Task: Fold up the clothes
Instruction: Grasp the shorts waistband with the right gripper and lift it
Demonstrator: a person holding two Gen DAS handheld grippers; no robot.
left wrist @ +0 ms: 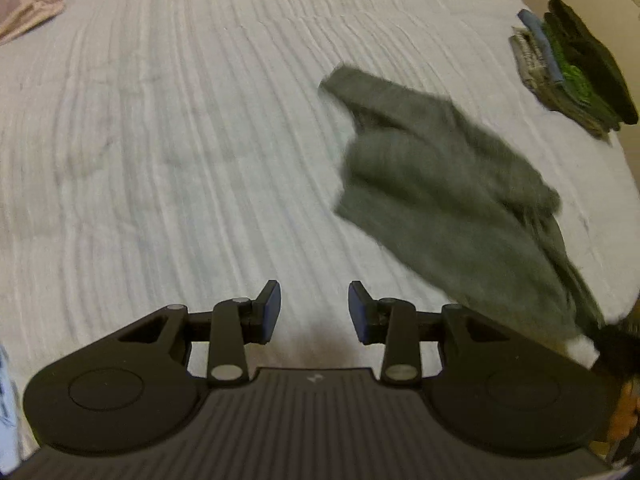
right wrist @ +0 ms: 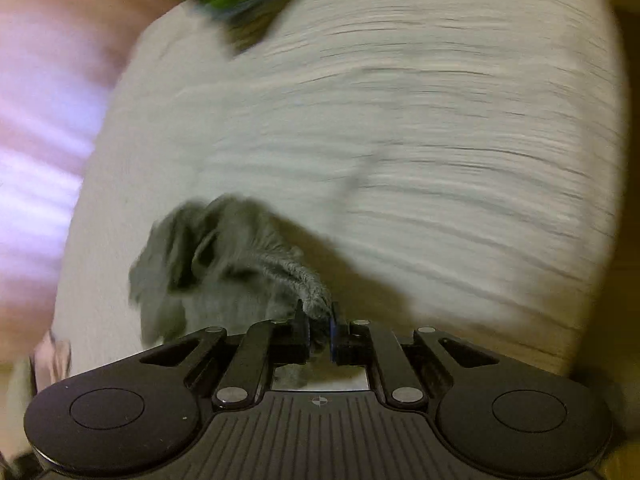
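Each gripper, the left gripper [left wrist: 314, 310] and the right gripper [right wrist: 320, 322], is built of matte black plastic. A ribbed central housing is flanked by 2 round discs. 2 linkage arms are fastened with silver rivets, and blue pads [left wrist: 273, 304] are fitted on the fingers.

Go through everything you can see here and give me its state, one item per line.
Left gripper: open, empty.
Right gripper: shut on the grey garment.
Grey garment: unfolded, one end pinched and lifted.
Stack of clothes: folded, piled.
Bedspread: spread out, ridged.
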